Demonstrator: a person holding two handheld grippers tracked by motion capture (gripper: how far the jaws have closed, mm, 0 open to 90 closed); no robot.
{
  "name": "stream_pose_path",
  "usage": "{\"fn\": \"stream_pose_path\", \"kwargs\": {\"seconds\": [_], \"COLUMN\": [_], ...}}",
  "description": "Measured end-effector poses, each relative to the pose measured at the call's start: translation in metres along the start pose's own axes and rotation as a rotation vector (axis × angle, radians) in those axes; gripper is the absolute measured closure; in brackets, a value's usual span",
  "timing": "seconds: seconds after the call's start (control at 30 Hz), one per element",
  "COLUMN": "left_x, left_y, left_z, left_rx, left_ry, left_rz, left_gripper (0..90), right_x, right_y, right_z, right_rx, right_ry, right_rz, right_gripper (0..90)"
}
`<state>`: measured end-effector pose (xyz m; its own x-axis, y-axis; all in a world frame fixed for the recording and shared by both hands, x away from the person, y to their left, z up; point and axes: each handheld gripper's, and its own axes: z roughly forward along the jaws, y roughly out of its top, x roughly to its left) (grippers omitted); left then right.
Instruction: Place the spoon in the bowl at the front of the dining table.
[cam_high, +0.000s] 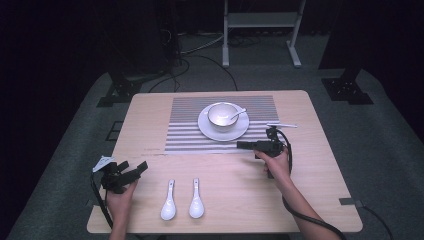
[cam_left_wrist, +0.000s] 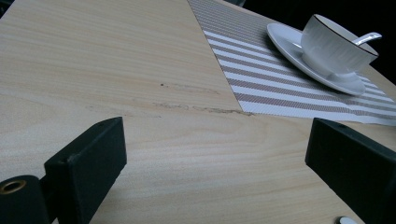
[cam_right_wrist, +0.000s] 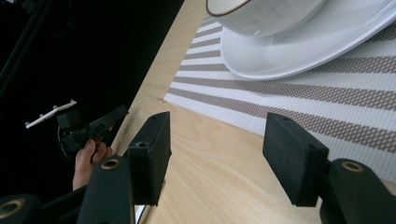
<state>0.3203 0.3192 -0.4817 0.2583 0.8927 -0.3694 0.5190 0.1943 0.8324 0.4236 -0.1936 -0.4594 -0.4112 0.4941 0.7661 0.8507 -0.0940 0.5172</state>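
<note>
Wooden table (cam_high: 230, 172), one striped placemat (cam_high: 185, 130), one bowl (cam_high: 222, 116) on saucer (cam_high: 240, 131), two loose white spoons (cam_high: 168, 202), left gripper (cam_high: 131, 170) and right gripper (cam_high: 244, 145) both spread wide, nothing held.

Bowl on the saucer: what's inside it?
A spoon leans in the bowl, handle over the rim toward the right. Its scoop end and anything beneath it are hidden.

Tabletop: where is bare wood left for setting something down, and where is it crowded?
Free: the wood left of the striped placemat, and the right part of the table. Crowded: the plate with its bowl, and near the two white spoons.
</note>
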Motion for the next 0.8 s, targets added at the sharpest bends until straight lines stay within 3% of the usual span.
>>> {"fn": "stream_pose_path", "kwargs": {"seconds": [0.8], "left_x": [0.000], "left_y": [0.000], "left_z": [0.000], "left_rx": [-0.001], "left_ry": [0.000], "left_rz": [0.001], "left_gripper": [3.9], "right_x": [0.009], "right_y": [-0.036], "right_z": [0.005], "right_rx": [0.076], "right_ry": [0.043], "right_rz": [-0.023], "right_gripper": [40.0]}}
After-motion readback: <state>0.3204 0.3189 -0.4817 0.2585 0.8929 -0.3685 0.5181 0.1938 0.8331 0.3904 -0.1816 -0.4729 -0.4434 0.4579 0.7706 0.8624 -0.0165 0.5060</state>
